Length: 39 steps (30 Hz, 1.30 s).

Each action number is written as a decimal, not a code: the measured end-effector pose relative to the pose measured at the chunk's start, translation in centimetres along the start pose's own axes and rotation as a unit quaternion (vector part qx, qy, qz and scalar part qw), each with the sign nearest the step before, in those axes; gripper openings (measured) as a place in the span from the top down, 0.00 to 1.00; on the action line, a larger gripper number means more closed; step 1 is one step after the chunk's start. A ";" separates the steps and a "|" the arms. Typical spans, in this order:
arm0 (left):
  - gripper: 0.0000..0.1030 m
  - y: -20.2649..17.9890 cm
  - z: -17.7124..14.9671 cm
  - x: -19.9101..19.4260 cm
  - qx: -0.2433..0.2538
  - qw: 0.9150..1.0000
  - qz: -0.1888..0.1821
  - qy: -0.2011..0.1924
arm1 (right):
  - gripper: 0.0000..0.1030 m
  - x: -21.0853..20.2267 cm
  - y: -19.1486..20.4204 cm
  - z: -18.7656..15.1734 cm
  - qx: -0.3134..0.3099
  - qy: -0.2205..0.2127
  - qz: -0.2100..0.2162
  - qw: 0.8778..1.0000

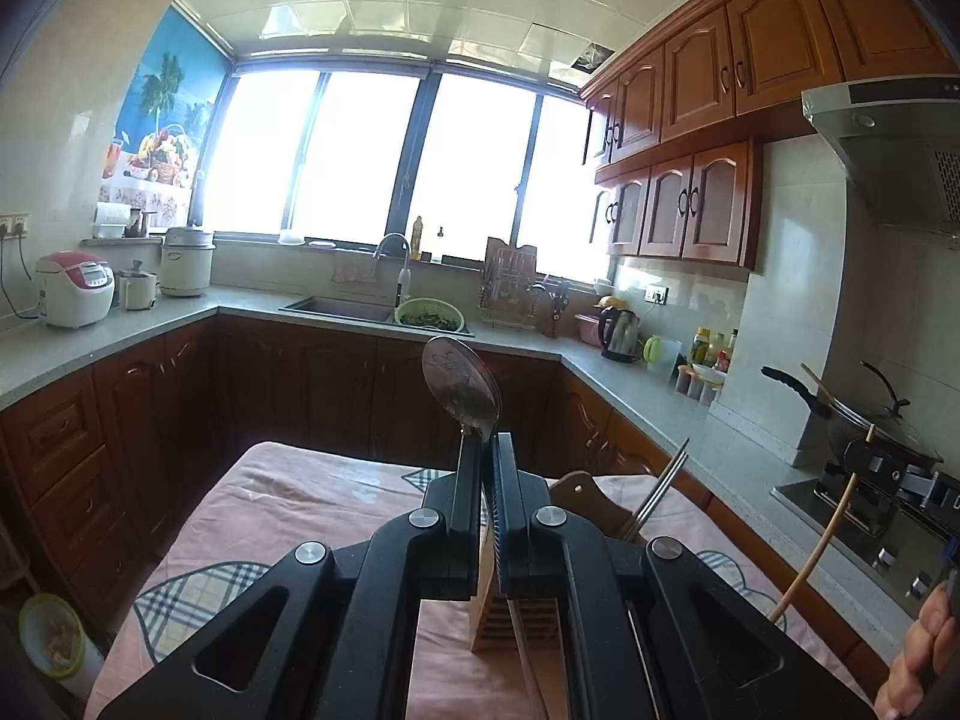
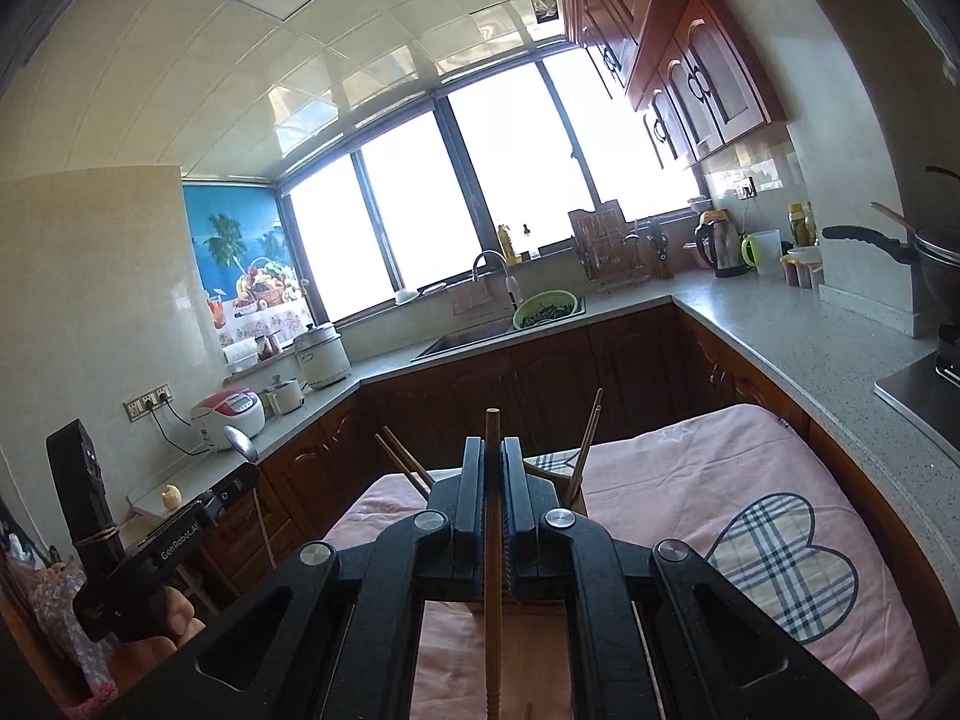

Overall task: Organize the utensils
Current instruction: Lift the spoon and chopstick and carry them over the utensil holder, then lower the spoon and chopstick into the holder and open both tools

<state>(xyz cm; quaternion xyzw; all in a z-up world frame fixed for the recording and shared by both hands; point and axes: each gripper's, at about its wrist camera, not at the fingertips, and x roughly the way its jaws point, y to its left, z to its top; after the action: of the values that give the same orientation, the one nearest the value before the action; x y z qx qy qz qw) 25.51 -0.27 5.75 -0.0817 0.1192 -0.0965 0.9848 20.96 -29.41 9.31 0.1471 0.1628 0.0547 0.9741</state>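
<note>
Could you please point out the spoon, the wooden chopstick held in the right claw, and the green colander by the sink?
spoon (image 1: 461, 387): left wrist view, on its bowl.
wooden chopstick (image 2: 492, 429): right wrist view, on its tip above the fingers.
green colander (image 1: 429, 313): left wrist view, on its rim.

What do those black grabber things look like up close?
Each hand-held gripper is matte black, with two flat ribbed fingers and angled arms joined by round silver bolts. The left one's side says "GenRobot.AI" in white, and a rubber band wraps its upright handle.

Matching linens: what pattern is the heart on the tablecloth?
Plaid heart on pink tablecloth, clearest in the right wrist view.
</note>
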 end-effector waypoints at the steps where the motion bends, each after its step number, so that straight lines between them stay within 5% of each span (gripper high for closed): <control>1: 0.98 0.0 0.2 1.0 -0.001 1.000 0.003 -0.001 | 0.96 0.4 -0.1 0.4 0.001 -0.003 -0.001 1.000; 11: 0.98 -1.9 0.7 9.1 -0.002 0.999 0.039 -0.015 | 0.96 4.7 -1.4 3.4 0.011 -0.036 -0.008 0.999; 21: 0.98 -4.1 -2.0 14.1 0.019 0.997 0.058 -0.045 | 0.96 8.4 -2.7 4.6 0.004 -0.071 -0.020 0.997; 39: 0.98 -8.9 -10.0 13.9 0.132 0.985 0.092 -0.057 | 0.96 13.2 -4.0 -1.2 -0.002 -0.042 -0.018 0.999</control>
<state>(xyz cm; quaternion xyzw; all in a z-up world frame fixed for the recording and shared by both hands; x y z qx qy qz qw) 34.73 -13.14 -5.28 0.0552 0.0565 -0.0158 0.9967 33.23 -30.90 3.06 0.1439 0.1239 0.0311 0.9813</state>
